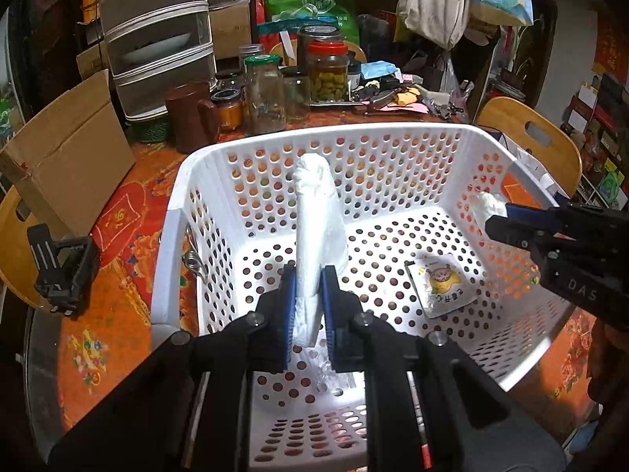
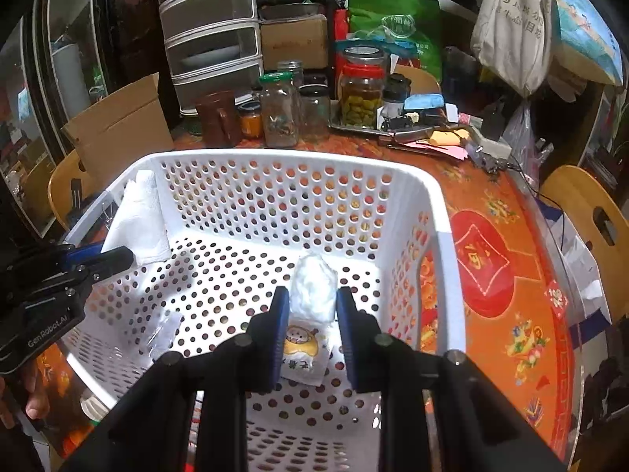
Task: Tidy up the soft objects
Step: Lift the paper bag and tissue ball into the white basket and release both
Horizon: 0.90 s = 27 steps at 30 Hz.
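Note:
A white perforated basket point(image 1: 188, 181) point(image 2: 444, 220) stands on the red-orange table. My left gripper point(image 1: 308, 275) is shut on a rolled white paper towel point(image 1: 316, 212) and holds it upright over the basket floor; the towel also shows at the left of the right wrist view point(image 2: 137, 216). My right gripper point(image 2: 312, 299) holds a white crumpled plastic wad point(image 2: 314, 287) between its pads above the basket floor; the wad shows at the right of the left wrist view point(image 1: 487, 202). A white sachet with a yellow cartoon point(image 1: 444, 279) point(image 2: 302, 350) lies on the basket floor.
Glass jars point(image 1: 263, 94) point(image 2: 279, 110), a brown mug point(image 1: 188, 114) and a stack of drawers point(image 1: 157, 35) stand behind the basket. A cardboard box point(image 1: 70, 157) is at the left. A clear wrapper point(image 2: 165, 334) lies in the basket. Wooden chairs point(image 2: 589, 216) flank the table.

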Tool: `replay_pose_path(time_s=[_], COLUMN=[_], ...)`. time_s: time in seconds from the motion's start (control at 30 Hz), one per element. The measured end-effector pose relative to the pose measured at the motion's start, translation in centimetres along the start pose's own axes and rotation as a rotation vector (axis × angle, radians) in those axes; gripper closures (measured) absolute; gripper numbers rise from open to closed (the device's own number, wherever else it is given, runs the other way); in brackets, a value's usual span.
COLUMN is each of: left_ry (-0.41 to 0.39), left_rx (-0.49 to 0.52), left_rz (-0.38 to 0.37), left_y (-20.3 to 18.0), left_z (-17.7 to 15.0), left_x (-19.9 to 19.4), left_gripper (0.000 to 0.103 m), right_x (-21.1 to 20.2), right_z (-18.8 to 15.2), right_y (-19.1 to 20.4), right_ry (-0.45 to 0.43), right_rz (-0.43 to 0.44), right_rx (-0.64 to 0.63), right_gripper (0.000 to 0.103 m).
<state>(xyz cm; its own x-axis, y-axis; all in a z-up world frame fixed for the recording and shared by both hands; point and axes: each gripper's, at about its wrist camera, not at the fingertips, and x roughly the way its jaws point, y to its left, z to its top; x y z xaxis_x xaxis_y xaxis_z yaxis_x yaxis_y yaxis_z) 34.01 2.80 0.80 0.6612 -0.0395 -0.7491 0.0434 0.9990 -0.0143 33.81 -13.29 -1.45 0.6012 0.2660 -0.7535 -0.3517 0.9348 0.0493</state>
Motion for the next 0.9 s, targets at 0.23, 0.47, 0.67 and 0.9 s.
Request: replay_pose_path(time_s=[0.23, 0.47, 0.67, 0.9], left_ry=[0.0, -0.08, -0.138, -0.18], left_rx=[-0.001, 0.028, 0.057, 0.066], left_rz=[-0.003, -0.011, -0.012, -0.014], left_y=[0.1, -0.6, -0.9, -0.8], left_z=[-0.2, -0.3, -0.6, -1.4], left_x=[0.2, -1.8, -4.2, -6.7], left_gripper=[0.081, 0.024, 0.016, 0.001], right_x=[0.3, -0.5, -1.7, -2.9], right_z=[-0.1, -0.2, -0.3, -0.8], right_y=[0.1, 0.3, 0.8, 1.3], right_ry=[-0.006, -0.043, -0.077, -0.111], right_rz=[0.011, 0.013, 0.013, -0.008], right_rx=[0.009, 0.01, 0.003, -0.014], right_gripper=[0.08, 0.063, 0.045, 0.022])
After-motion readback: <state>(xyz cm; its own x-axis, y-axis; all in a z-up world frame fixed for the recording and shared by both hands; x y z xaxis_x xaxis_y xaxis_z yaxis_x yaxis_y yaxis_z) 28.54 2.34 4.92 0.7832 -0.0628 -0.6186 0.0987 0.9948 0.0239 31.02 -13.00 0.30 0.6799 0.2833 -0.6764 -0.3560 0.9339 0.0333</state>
